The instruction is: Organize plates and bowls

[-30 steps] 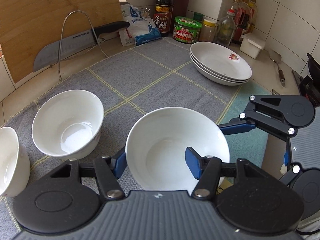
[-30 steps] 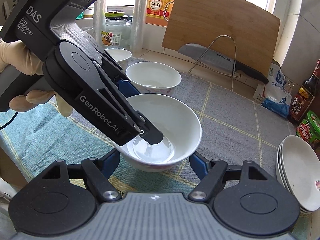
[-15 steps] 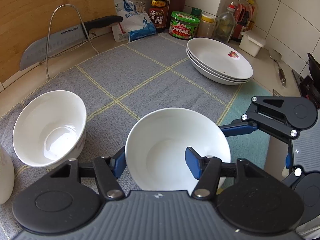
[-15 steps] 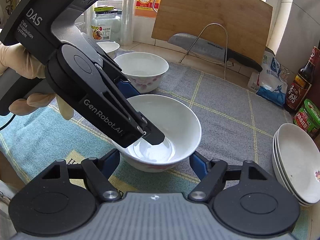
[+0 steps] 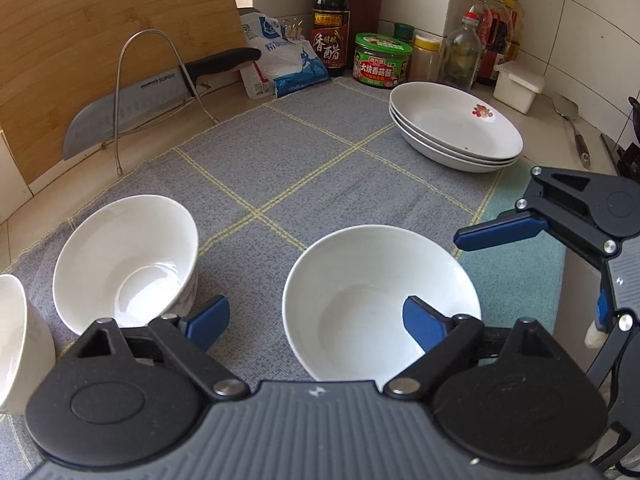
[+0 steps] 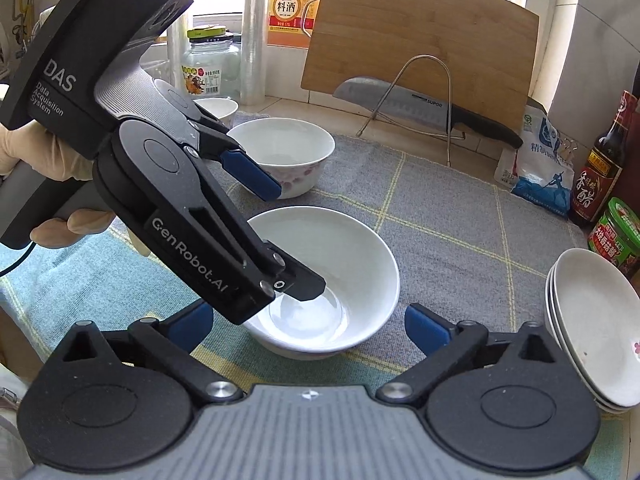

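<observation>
My left gripper (image 5: 316, 318) has just sprung wide, one finger inside the plain white ceramic bowl (image 5: 380, 300), gripping nothing. My right gripper (image 6: 308, 322) has also just opened wide, flanking that bowl on the grey checked cloth (image 5: 280, 168).

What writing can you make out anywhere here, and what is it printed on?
"DAS Data Acquisition System": body of the left gripper.
"GenRobot.AI": its near arm.
"SUPOR": knife blade.
"香醋": dark vinegar bottle.
"料酒": orange cooking-wine bottle.
"大块香菇酱": green-lidded jar.
Salt bag, glass jar label, smaller print: too small to read.
</observation>
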The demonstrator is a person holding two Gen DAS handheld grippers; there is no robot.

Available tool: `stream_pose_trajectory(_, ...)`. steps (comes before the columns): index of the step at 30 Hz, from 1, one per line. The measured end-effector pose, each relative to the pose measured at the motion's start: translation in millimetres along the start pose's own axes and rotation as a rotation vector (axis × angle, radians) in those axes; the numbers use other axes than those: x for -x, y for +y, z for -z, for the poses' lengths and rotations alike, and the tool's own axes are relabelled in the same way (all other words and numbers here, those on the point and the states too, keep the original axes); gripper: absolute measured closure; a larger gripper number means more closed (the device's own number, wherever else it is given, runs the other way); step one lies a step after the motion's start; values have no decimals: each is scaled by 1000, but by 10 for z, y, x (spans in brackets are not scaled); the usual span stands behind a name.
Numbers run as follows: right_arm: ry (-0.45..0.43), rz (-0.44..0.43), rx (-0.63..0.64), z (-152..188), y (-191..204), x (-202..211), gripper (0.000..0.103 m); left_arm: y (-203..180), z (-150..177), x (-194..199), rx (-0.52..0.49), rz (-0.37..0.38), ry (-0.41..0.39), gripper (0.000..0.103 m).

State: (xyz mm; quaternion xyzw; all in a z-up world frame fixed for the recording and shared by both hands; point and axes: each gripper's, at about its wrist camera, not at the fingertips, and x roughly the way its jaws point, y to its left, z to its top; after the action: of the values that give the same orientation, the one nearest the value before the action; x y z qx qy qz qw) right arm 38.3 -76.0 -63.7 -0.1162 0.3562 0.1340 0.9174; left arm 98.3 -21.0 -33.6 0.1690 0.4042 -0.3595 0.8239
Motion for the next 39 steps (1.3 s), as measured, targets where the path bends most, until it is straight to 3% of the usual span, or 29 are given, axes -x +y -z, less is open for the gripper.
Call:
stream_pose_trajectory(14,-24,18,-23,-65,36,95,0,192,307,337,184,-175,-68,9)
stream_pose_trajectory(19,-26,16,-8,-127,51,87,0,296,390,374,277,-158,-93,7)
stream_pose_trajectory(28,-38,-13,28,-342,19,18,0,479,402,426,293,-226,-131,7)
stream_pose_trajectory(39,-8,-46,130,-741,-7,-291,0,692,431,336,321,-235,-149,8)
